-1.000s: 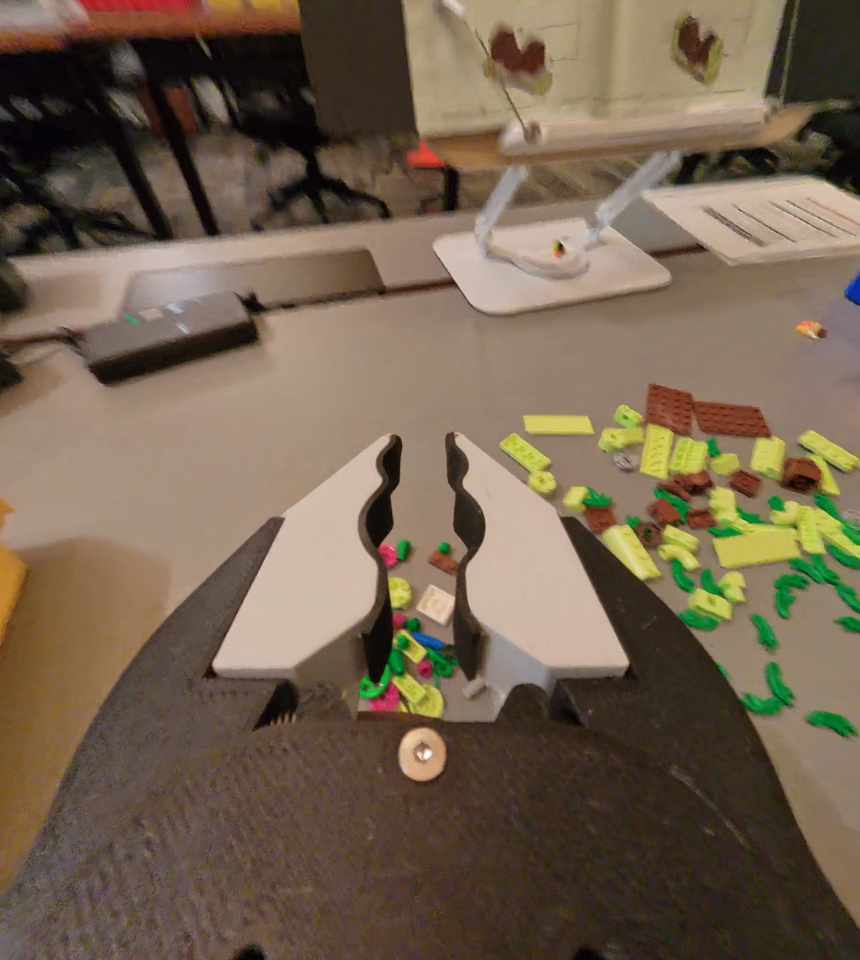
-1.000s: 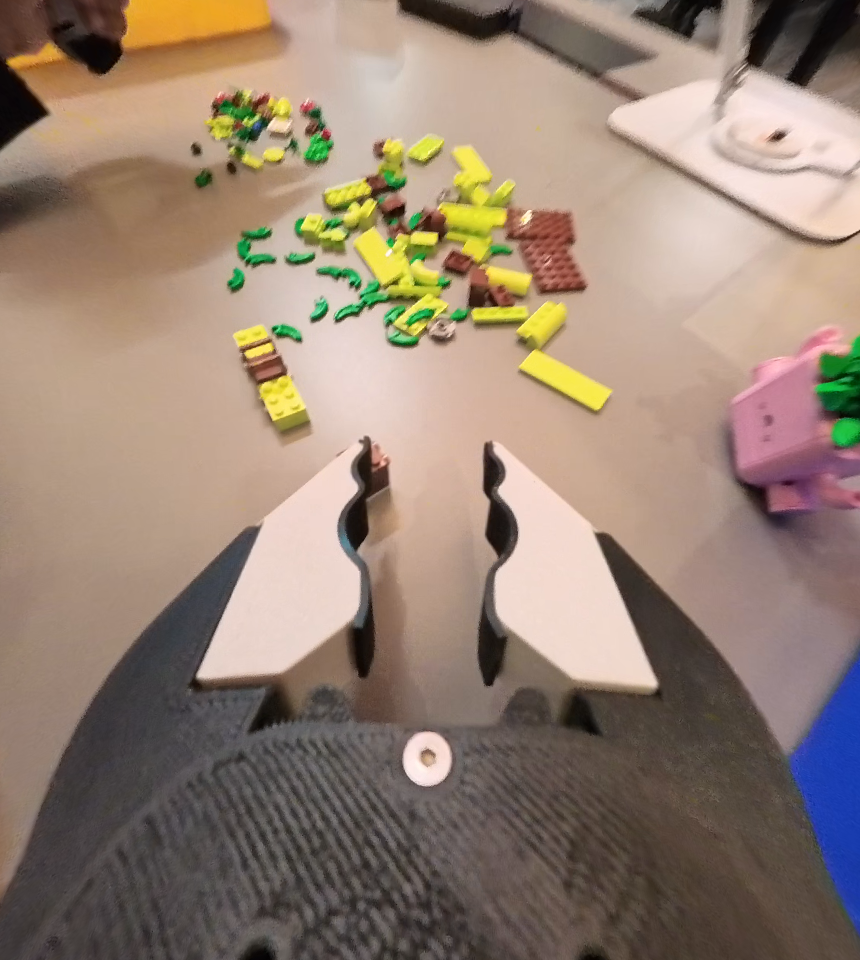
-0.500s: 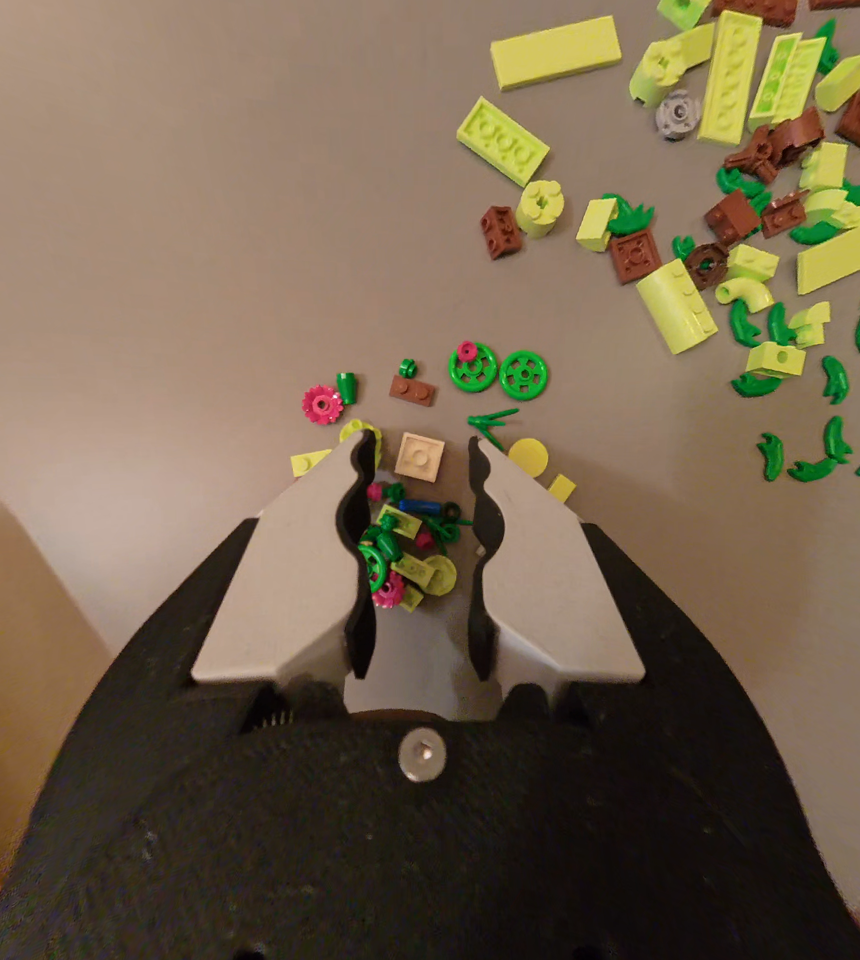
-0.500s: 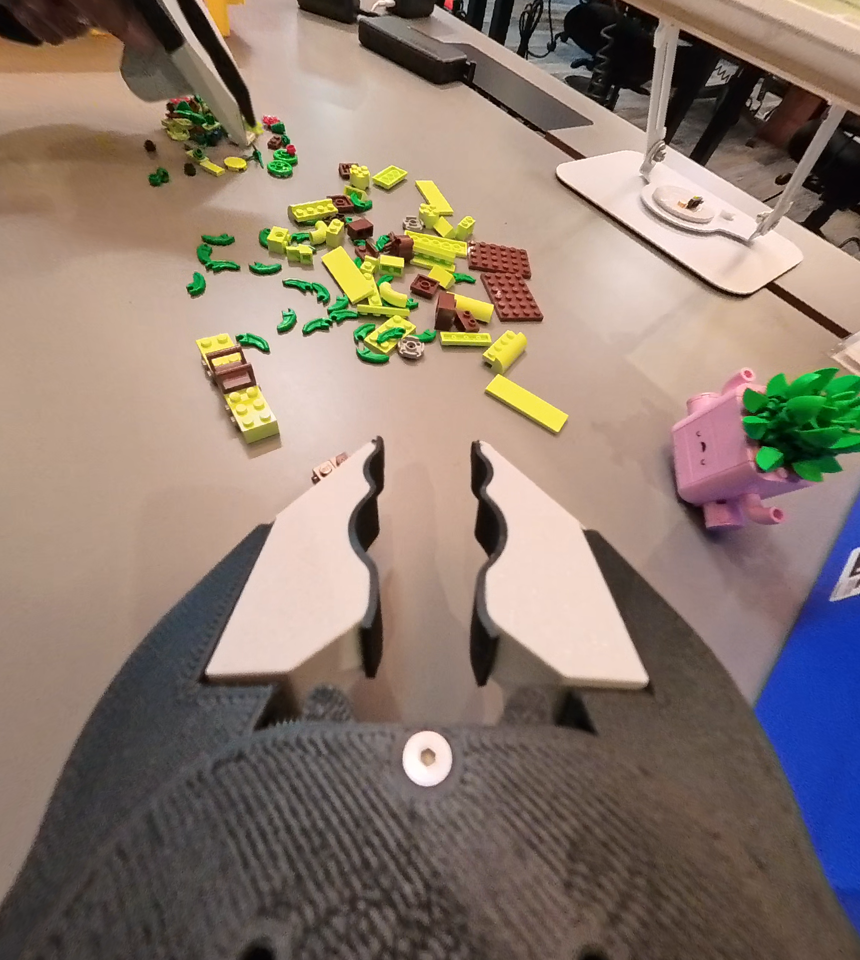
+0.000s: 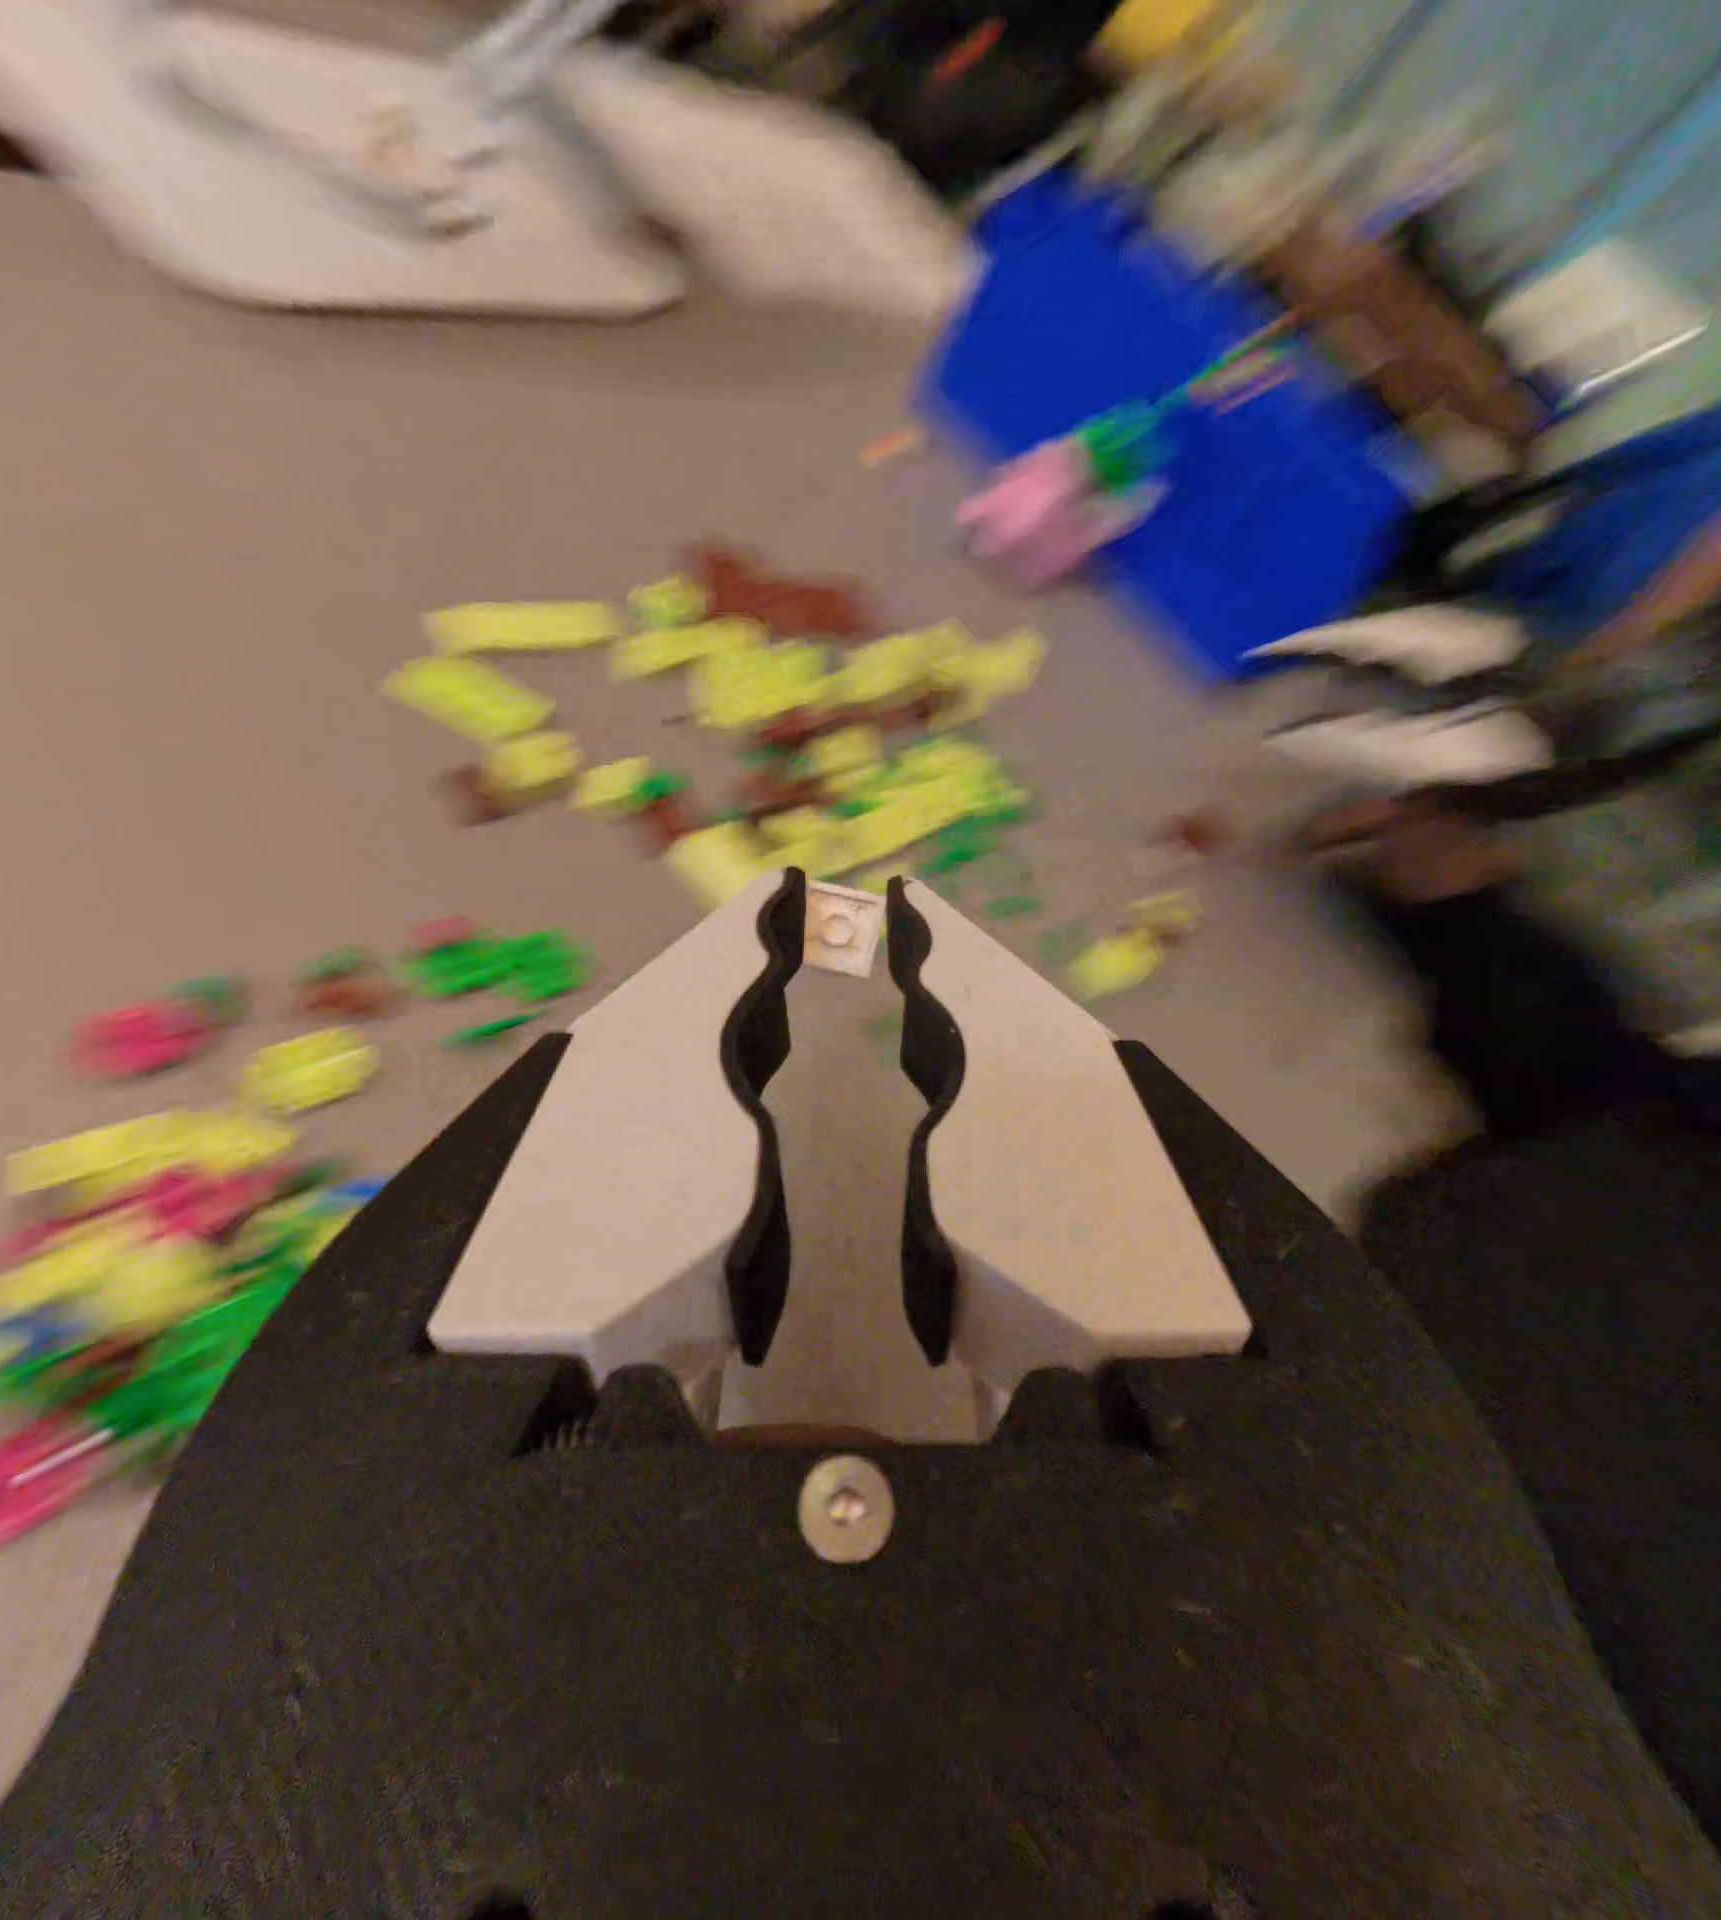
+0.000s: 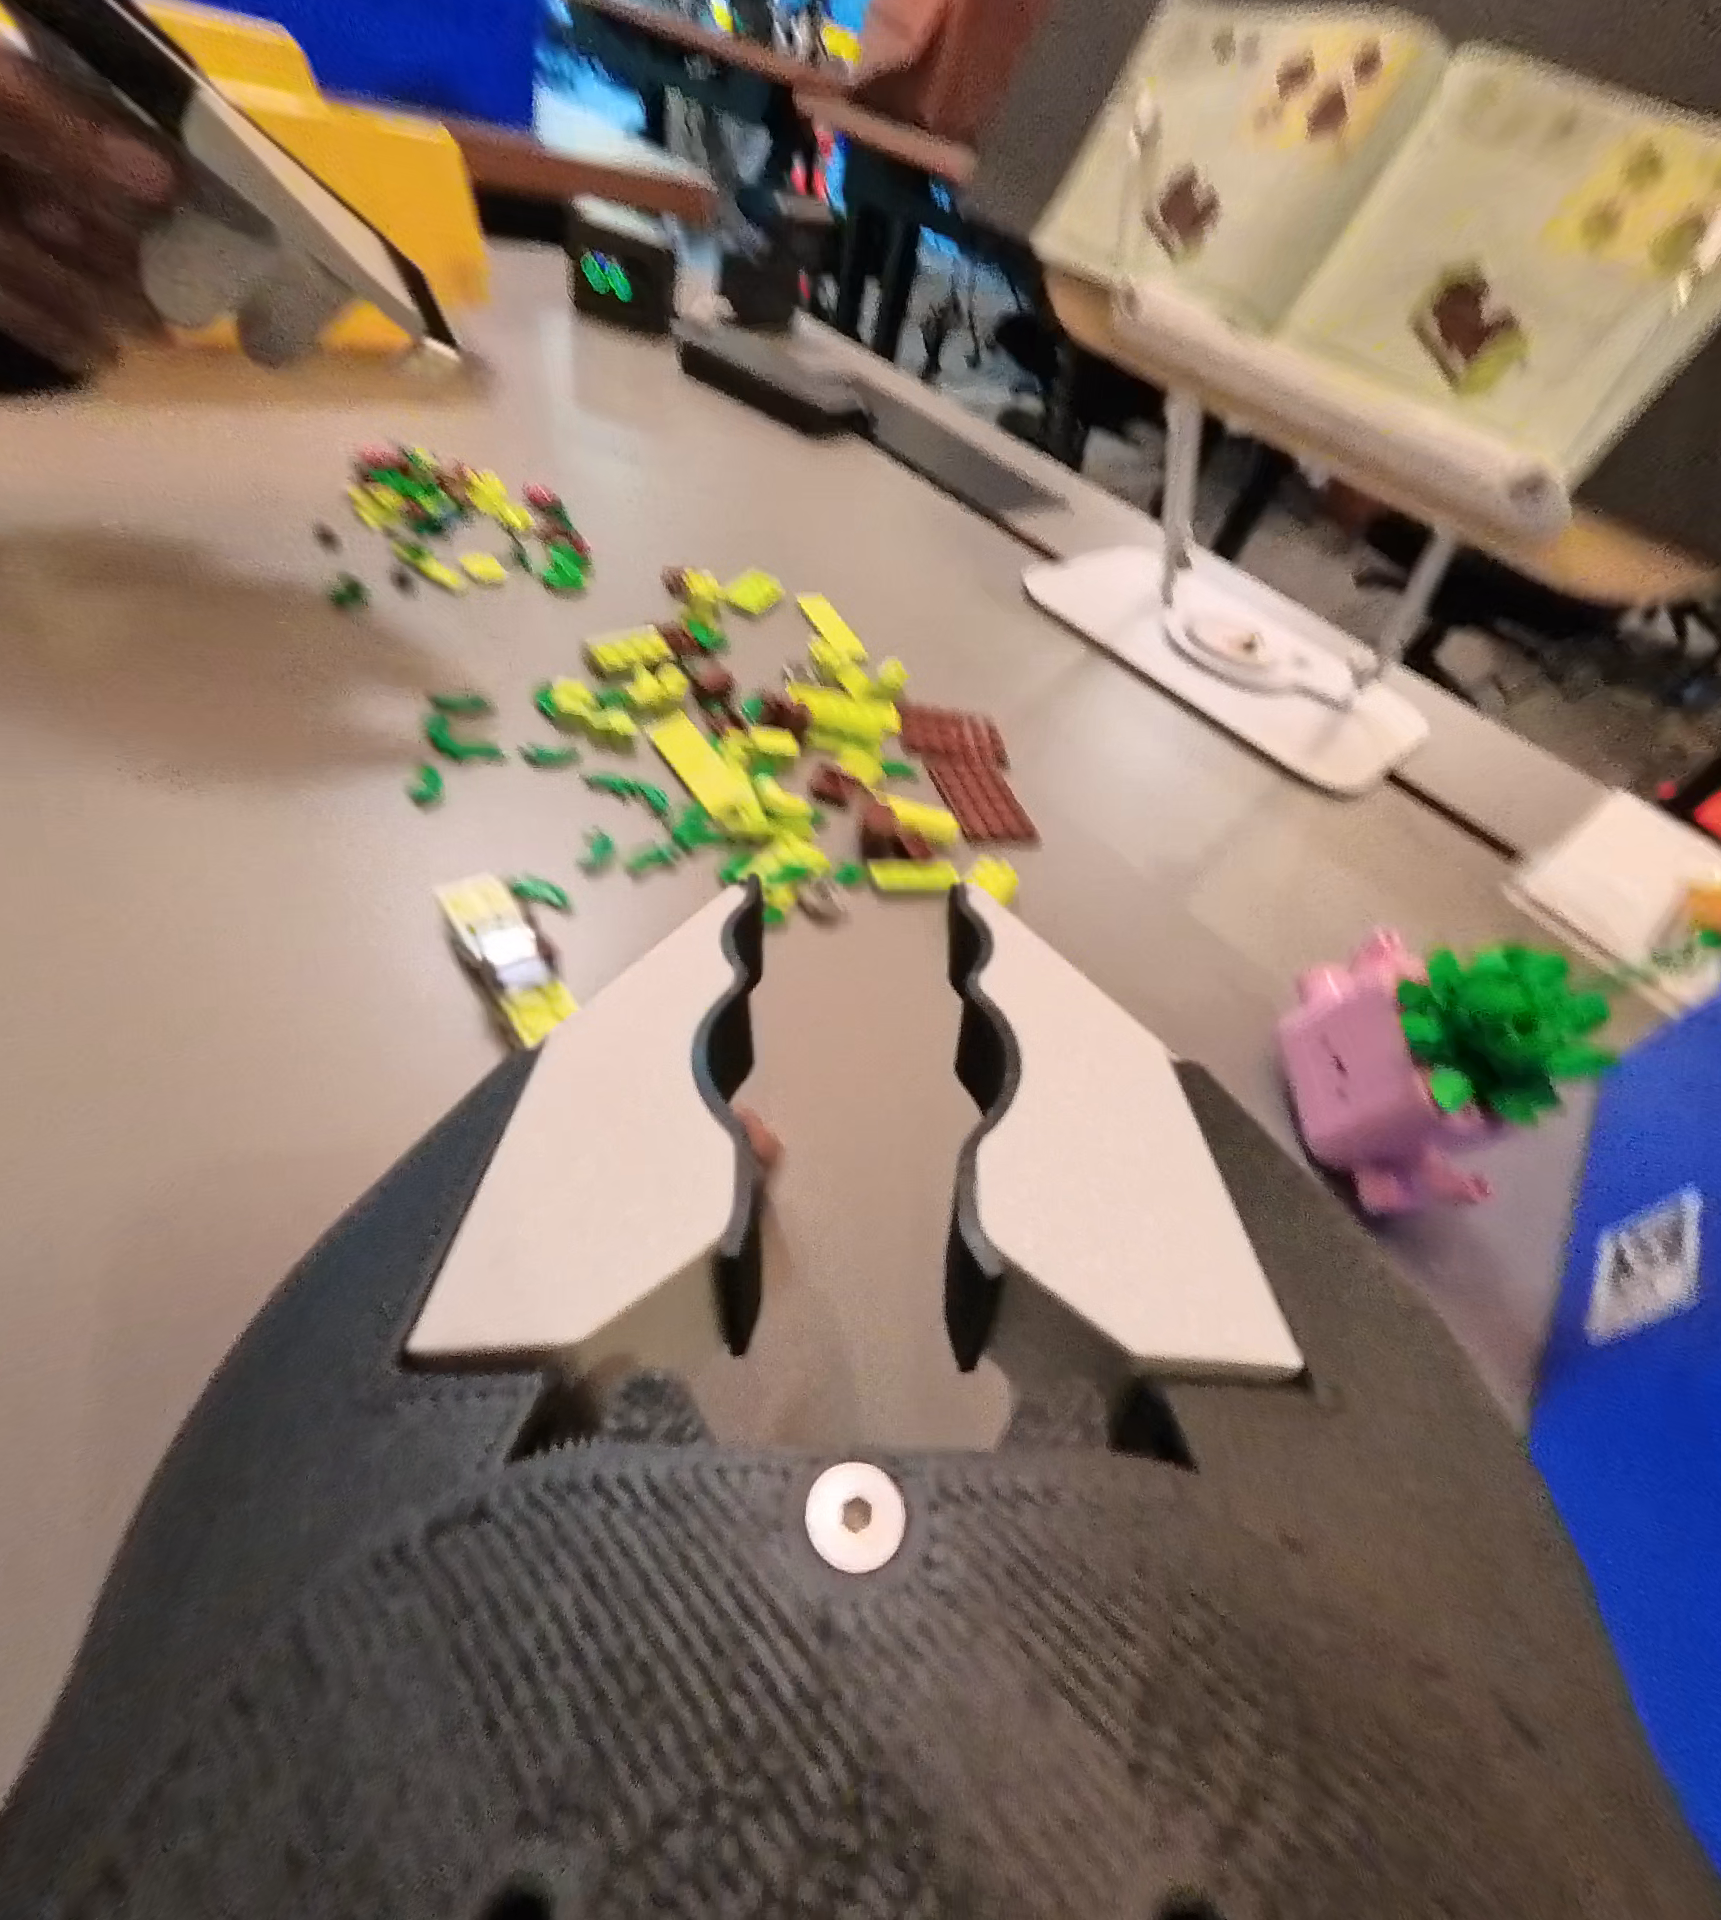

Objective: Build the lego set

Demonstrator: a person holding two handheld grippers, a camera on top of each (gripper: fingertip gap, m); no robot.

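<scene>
My left gripper (image 5: 840, 914) is shut on a small tan square plate (image 5: 843, 932), pinched at the fingertips and lifted above the table. It also shows at the top left of the right wrist view (image 6: 425, 348), held by a hand. My right gripper (image 6: 854, 914) is open and empty, low over the table. A small brown piece (image 6: 760, 1138) lies beside its left finger. The main pile of lime, brown and green bricks (image 6: 783, 748) lies ahead of it. A pile of tiny mixed pieces (image 5: 108, 1247) is at the left. The left wrist view is heavily blurred.
A lime and brown part-built stack (image 6: 508, 961) lies left of my right gripper. A pink pot model with green leaves (image 6: 1355, 1060) stands at the right by a blue box (image 6: 1687, 1351). A white stand base (image 6: 1240, 665) and a yellow box (image 6: 388, 208) are at the back. My hands' fingertips stand some 25 cm from each other.
My left gripper closed on the tan plate in the small-piece pile and lifted it, swinging right. My right gripper tilted up and moved slightly forward, staying open.
</scene>
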